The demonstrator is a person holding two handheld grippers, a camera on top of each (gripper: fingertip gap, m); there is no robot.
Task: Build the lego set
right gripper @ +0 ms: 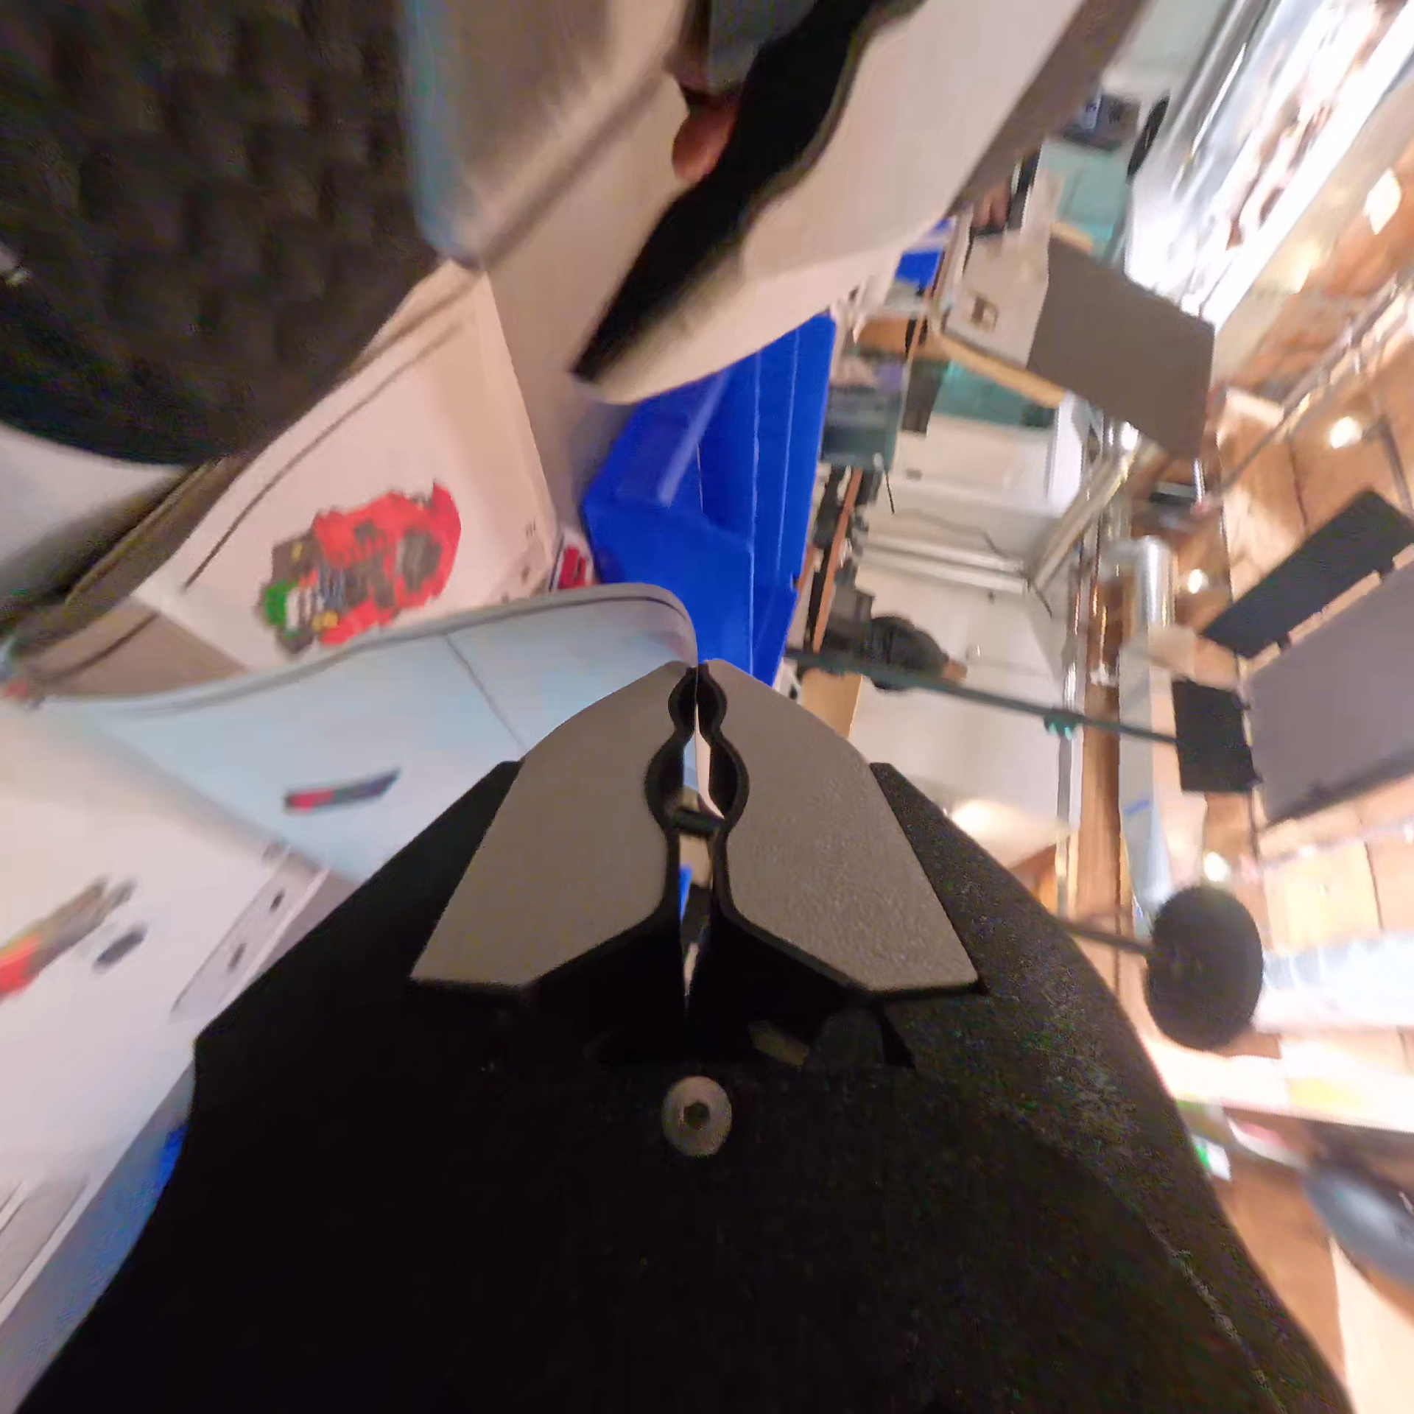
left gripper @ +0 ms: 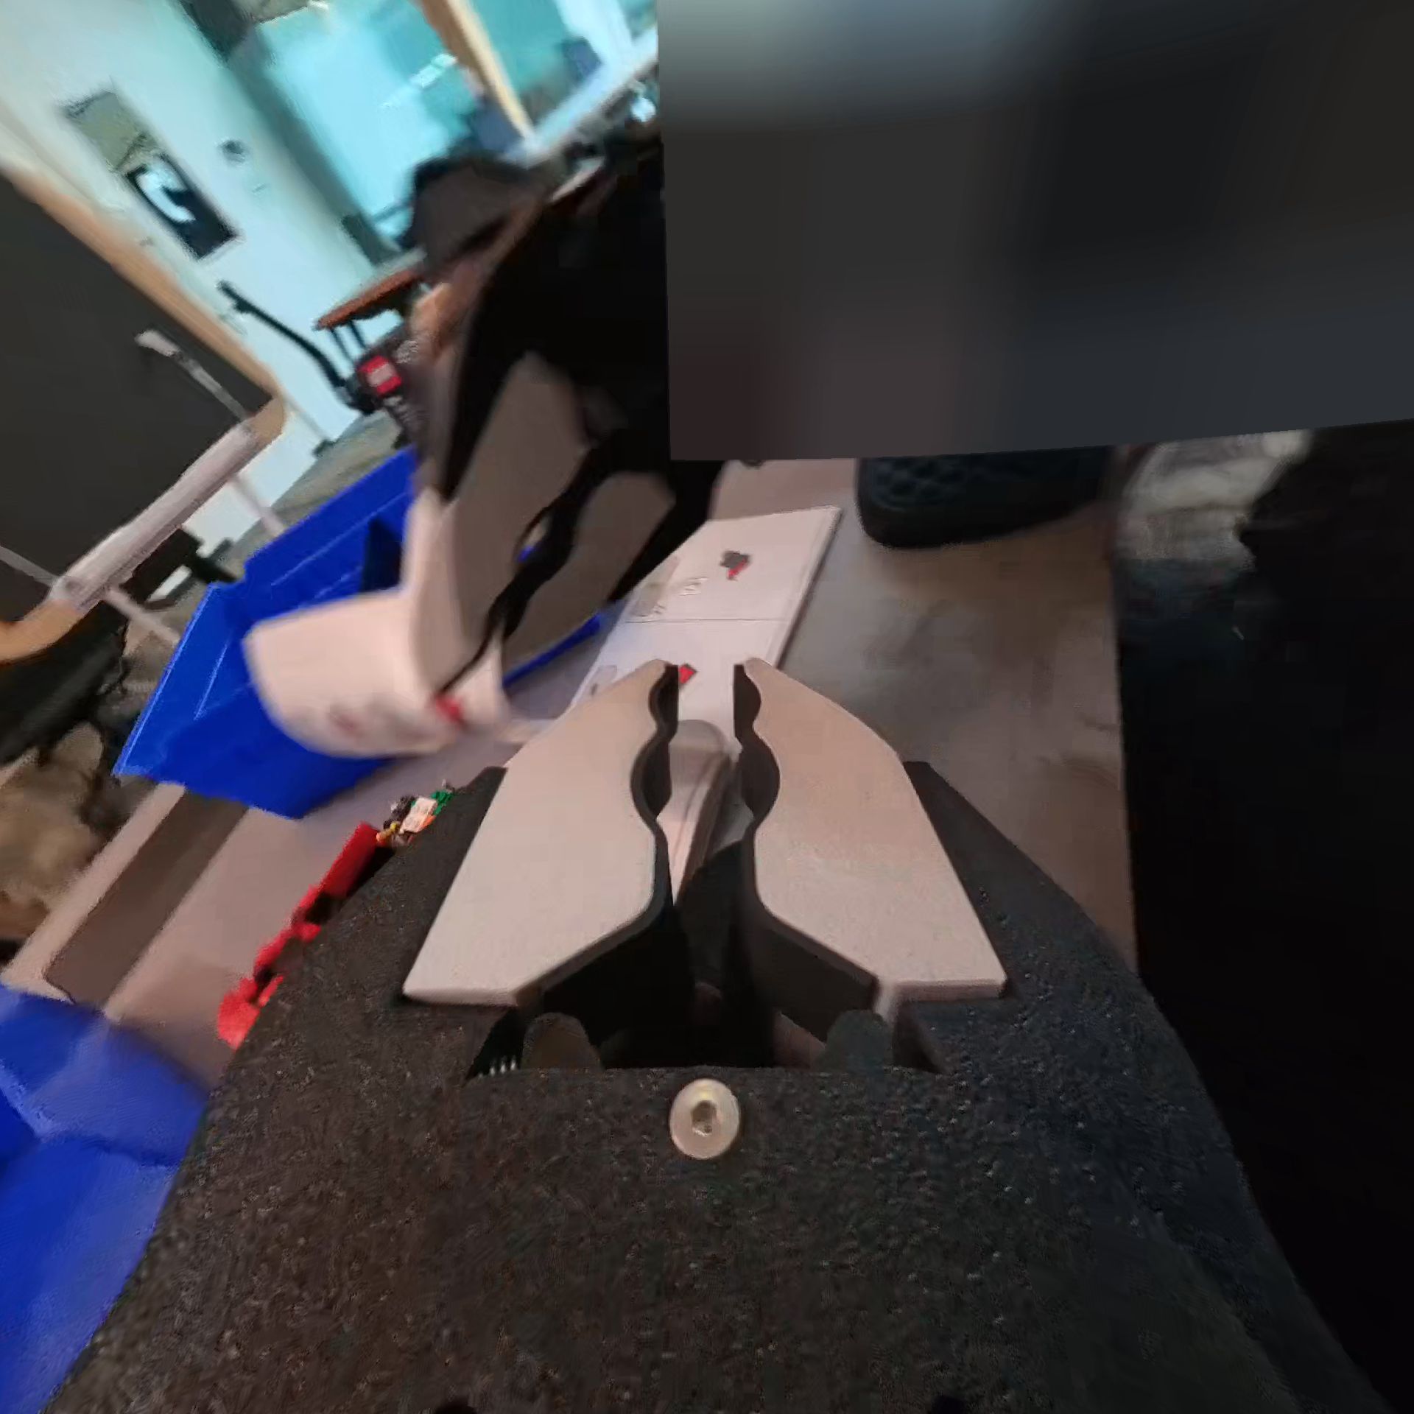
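Lego build (left gripper: pixel 306 910), red, partly assembled, lies on tabletop (left gripper: pixel 956 650) left of left gripper (left gripper: pixel 705 677); its jaws slightly parted, empty. Right gripper (right gripper: pixel 698 677) jaws closed on page edge of instruction booklet (right gripper: pixel 367 734), lifted. Risks judged: thin page torn or slipped if pulled fast; booklet dragged onto build; blue bin (left gripper: pixel 252 689) knocked.

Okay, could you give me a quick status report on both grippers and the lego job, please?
Right gripper shut on instruction booklet page, lifting it. Left gripper slightly open, empty, over the booklet. Red lego build untouched beside blue bin.
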